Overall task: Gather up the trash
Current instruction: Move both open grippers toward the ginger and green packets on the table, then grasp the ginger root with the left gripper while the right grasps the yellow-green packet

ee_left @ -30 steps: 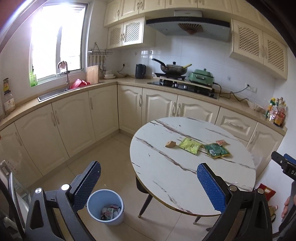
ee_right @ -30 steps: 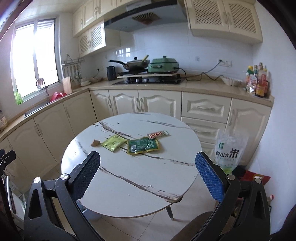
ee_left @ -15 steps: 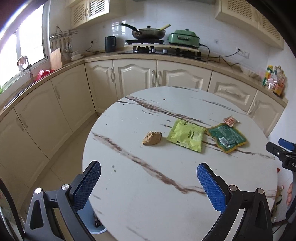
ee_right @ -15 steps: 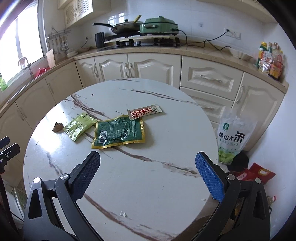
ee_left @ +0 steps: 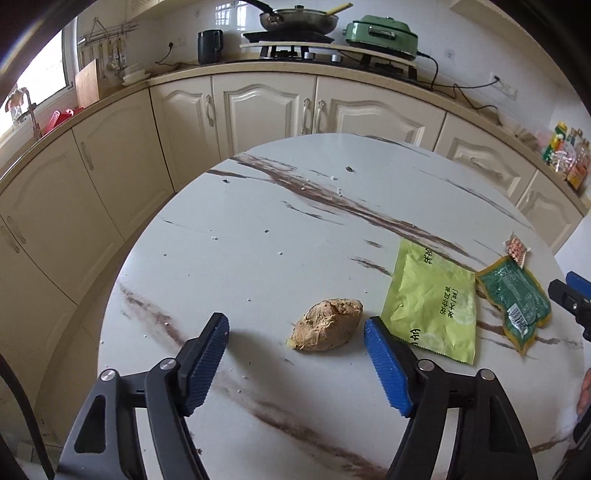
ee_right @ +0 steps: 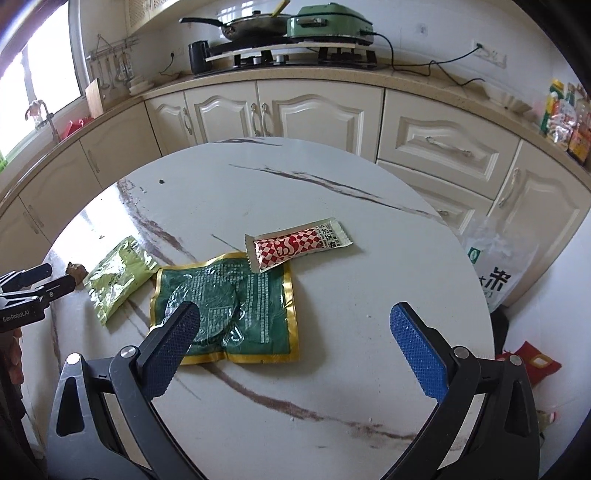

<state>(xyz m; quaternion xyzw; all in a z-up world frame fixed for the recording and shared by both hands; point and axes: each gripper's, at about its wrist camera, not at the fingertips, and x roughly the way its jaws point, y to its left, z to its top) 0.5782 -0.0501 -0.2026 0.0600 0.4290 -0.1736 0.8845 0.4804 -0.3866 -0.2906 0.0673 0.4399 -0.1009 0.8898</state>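
A brown lump [ee_left: 327,325] lies on the round marble table [ee_left: 295,221]. My left gripper [ee_left: 294,320] hovers over it, jaws closing, with the lump between them nearer the right pad; no pad touches it. To its right lie a yellow-green packet [ee_left: 432,302], a dark green packet [ee_left: 513,299] and a red-checked sachet [ee_left: 517,249]. My right gripper [ee_right: 293,308] stands open low over the dark green packet [ee_right: 229,314], its left finger above the packet. The sachet [ee_right: 295,245] overlaps that packet's far corner. The yellow-green packet [ee_right: 118,275] lies to its left.
Cream cabinets [ee_left: 258,107] curve behind the table, under a counter with a hob, a pan and a green cooker [ee_right: 328,18]. A white rice bag [ee_right: 498,266] and a red bag [ee_right: 528,360] sit on the floor at the right. A hand [ee_left: 585,391] shows at the edge.
Both grippers have come forward and down, close over the table. The left jaws have narrowed around the brown lump. The blue bin seen a second ago has left view.
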